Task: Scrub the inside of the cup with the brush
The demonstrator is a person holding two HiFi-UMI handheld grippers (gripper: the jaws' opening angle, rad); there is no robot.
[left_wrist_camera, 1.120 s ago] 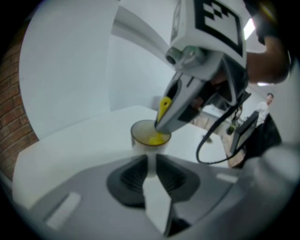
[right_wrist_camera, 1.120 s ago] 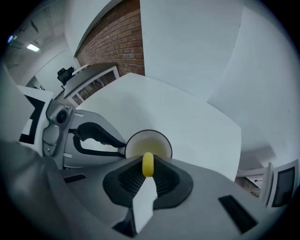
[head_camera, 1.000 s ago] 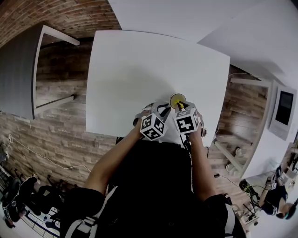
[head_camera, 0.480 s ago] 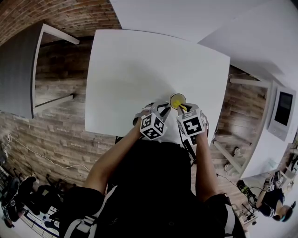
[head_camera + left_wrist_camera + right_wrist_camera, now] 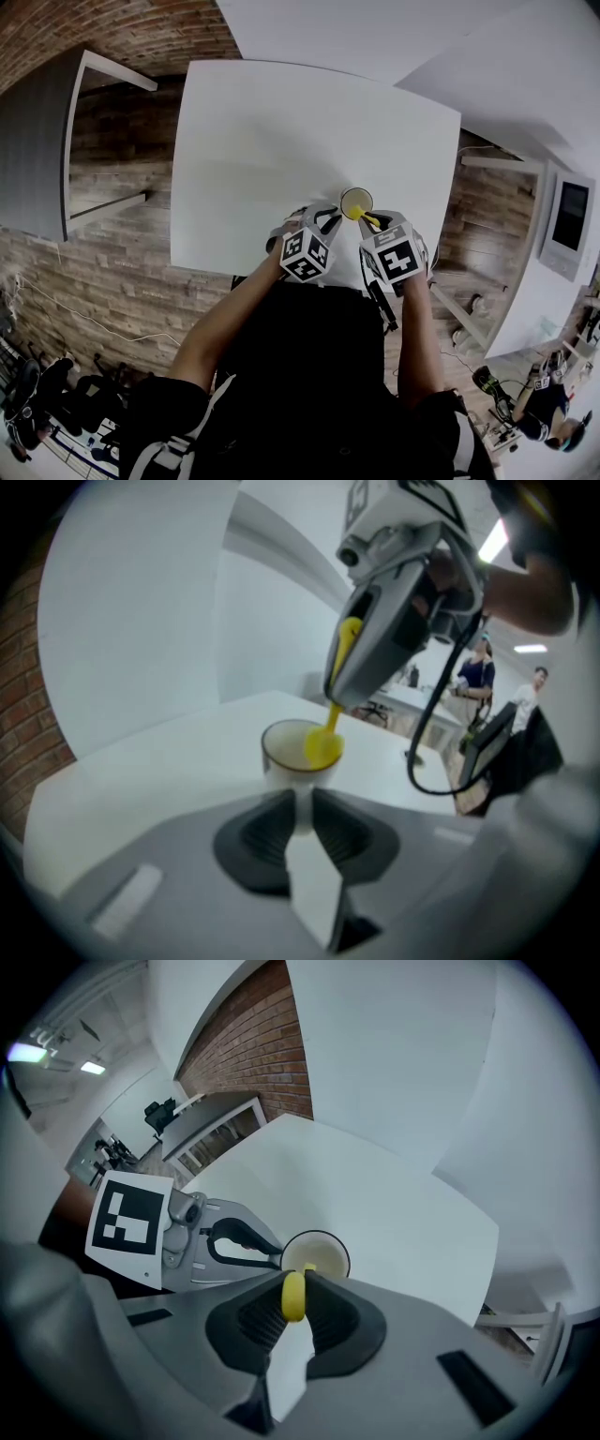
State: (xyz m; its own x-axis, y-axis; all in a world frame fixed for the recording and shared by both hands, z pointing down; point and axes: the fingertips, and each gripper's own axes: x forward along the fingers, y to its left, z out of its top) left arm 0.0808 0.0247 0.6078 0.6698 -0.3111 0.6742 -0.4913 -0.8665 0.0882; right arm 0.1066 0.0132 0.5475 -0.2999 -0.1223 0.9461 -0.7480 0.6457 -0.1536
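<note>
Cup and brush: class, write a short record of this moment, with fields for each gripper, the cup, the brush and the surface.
left gripper: fingers closed on the white cup, low on its side
right gripper: fingers closed on the yellow brush handle, pointing steeply down
cup: upright, mouth open
brush: head at the cup's mouth, by the rim
surface: white table, nothing else visible on it

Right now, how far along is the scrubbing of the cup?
Done: the left gripper is shut on the white cup, and the right gripper grips the yellow brush. In hand: the brush head sits at the cup's rim, partly over the opening. Left: the pictures cannot show whether the inside is clean; probably more scrubbing, then taking the brush away.
</note>
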